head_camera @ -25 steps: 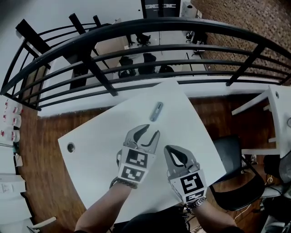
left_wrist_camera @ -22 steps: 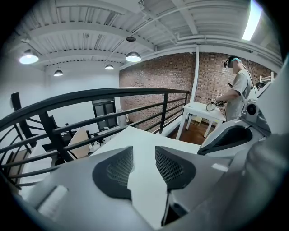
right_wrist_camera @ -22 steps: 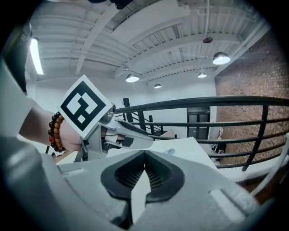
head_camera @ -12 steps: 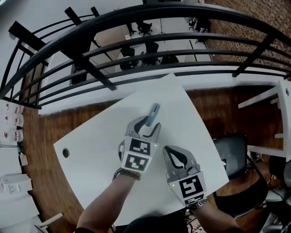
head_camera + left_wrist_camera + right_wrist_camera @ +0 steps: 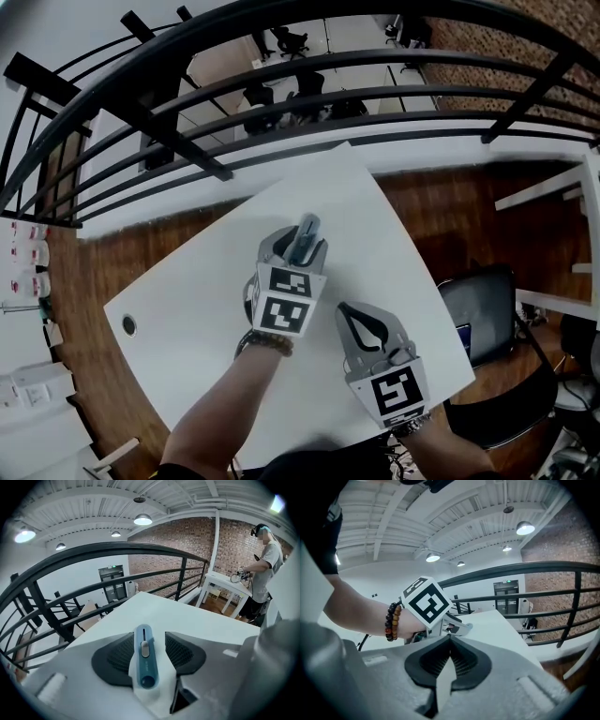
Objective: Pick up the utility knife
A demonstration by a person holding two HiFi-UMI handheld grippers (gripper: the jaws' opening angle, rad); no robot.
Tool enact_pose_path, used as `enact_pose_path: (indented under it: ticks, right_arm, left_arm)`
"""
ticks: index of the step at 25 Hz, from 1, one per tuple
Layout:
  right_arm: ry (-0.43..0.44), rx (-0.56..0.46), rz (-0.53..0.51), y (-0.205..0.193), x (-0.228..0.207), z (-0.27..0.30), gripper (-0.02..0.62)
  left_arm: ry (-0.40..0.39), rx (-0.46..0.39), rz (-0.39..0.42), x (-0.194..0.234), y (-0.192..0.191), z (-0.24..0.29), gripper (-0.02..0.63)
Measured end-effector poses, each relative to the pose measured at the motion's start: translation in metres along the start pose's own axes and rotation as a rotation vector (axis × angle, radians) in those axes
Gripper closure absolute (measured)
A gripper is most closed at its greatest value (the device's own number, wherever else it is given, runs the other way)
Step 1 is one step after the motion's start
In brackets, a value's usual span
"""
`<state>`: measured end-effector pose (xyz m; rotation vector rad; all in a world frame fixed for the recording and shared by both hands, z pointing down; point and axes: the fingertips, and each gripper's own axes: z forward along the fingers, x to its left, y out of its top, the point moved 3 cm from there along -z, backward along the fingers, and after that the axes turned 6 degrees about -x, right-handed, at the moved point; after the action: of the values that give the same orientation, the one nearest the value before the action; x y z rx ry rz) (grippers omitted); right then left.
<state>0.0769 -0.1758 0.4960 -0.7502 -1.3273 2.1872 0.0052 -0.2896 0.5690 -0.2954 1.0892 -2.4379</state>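
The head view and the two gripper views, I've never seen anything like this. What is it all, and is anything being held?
There is no robot here: a person holds a two-jaw tool in each hand. The head view looks down from a camera on their head. Each gripper view looks along one tool's jaws. A blue utility knife lies on the white table. The left gripper has its jaws opening, one on each side of the knife, and is not pressing it. The right gripper is shut and empty, nearer the person. Nothing is held yet.
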Motion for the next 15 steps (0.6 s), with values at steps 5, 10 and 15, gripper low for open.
enact_pose_path:
  ticks: [5, 10, 15]
  right_arm:
    - [-0.002, 0.007, 0.005, -0.002, -0.002, -0.001, 0.603]
    - [0.002, 0.01, 0.021, -0.007, -0.003, 0.001, 0.603]
    - [0.005, 0.011, 0.01, -0.005, -0.003, 0.002, 0.603]
  left_arm:
    - [0.008, 0.022, -0.007, 0.005, -0.001, 0.01, 0.377]
    - [0.002, 0.043, -0.03, 0.009, -0.003, 0.017, 0.379]
    - [-0.024, 0.047, -0.028, 0.003, -0.003, 0.02, 0.44]
